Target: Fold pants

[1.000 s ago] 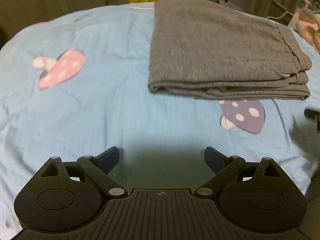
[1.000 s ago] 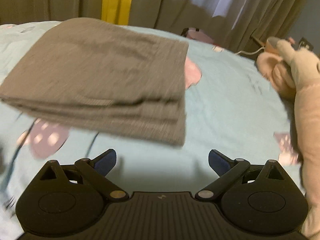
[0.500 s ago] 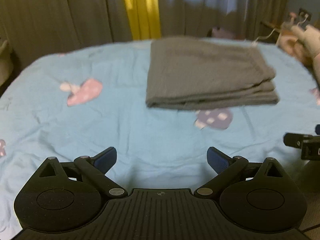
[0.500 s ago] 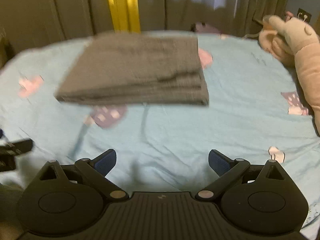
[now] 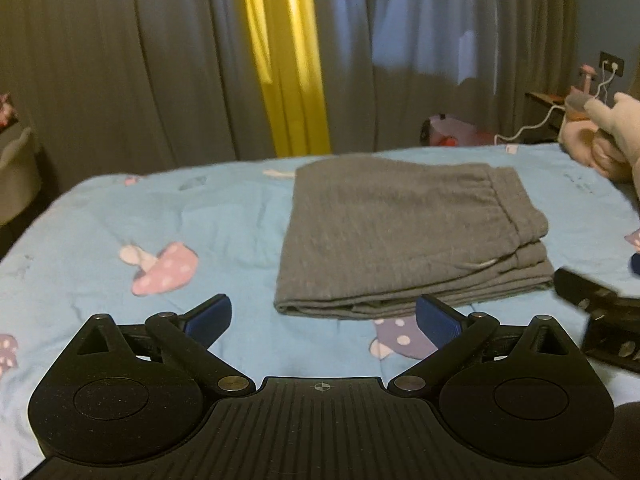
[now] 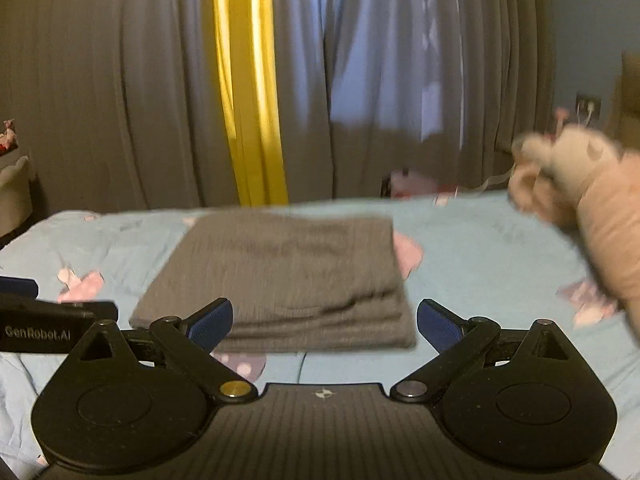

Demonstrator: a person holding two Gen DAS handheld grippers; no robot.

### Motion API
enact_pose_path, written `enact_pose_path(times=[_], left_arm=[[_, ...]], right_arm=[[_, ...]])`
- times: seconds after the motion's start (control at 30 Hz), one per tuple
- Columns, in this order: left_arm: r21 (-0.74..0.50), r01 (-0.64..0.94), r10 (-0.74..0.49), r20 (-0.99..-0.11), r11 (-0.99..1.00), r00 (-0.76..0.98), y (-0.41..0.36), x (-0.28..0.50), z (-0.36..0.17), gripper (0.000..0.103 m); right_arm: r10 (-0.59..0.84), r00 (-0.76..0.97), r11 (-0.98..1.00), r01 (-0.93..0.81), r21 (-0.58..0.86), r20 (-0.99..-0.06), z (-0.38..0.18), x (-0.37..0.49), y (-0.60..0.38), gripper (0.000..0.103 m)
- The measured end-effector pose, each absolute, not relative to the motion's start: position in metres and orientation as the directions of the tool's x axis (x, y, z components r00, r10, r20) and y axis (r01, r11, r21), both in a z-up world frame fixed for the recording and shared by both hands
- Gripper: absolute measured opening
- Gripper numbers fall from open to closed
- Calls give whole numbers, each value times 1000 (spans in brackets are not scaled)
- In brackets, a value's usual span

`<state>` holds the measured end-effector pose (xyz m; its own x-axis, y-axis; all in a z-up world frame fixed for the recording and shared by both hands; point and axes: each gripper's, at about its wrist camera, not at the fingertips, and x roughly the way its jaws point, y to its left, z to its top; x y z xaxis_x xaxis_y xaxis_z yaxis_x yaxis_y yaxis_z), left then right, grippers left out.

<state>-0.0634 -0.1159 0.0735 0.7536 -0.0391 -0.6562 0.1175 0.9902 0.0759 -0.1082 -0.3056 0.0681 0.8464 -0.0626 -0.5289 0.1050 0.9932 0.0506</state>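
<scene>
Left gripper (image 5: pixel 323 315): jaws spread wide, blue pads (image 5: pixel 210 314) far apart, nothing between them; held above the near part of the bed, apart from the cloth. Right gripper (image 6: pixel 324 320): likewise released, blue pads (image 6: pixel 436 325) wide apart, empty, held short of the garment's near edge. Each tool shows in the other's view: the right one as a black body at the right edge of the left wrist view, the left one as a black bar lettered "GenRobot.AI" at the left edge of the right wrist view. Grey pants (image 5: pixel 404 236): folded into a flat rectangular stack of several layers, lying on the light blue bedsheet (image 5: pixel 224 216) toward the middle of the bed; waistband with a pale drawstring end on the right side of the stack, stacked fold edges facing the cameras. Sheet carries mushroom prints: a pink one (image 5: pixel 164 268) left of the pants, a purple one (image 5: pixel 400 338) just beside the near edge. Pink plush toy (image 5: pixel 600 140) at the far right of the bed, well apart from the pants. Grey curtains with a yellow panel (image 5: pixel 288 72) behind the bed. Right wrist view is motion-blurred; fine detail not readable.
</scene>
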Motion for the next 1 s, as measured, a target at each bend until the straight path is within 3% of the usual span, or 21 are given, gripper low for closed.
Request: enact_pose_path(times=[0.17, 0.37, 1.0], left_arm=[[108, 98, -6, -643, 989, 766, -118, -51, 56, 102], [54, 77, -23, -651, 996, 759, -113, -29, 38, 102], [27, 121, -71, -678, 992, 732, -103, -21, 8, 102]], right_arm=[[-56, 807, 993, 106, 51, -587, 42, -81, -301, 99], [-113, 847, 993, 115, -28, -520, 31, -67, -293, 99], [-109, 825, 990, 138, 9, -554, 13, -57, -300, 99]])
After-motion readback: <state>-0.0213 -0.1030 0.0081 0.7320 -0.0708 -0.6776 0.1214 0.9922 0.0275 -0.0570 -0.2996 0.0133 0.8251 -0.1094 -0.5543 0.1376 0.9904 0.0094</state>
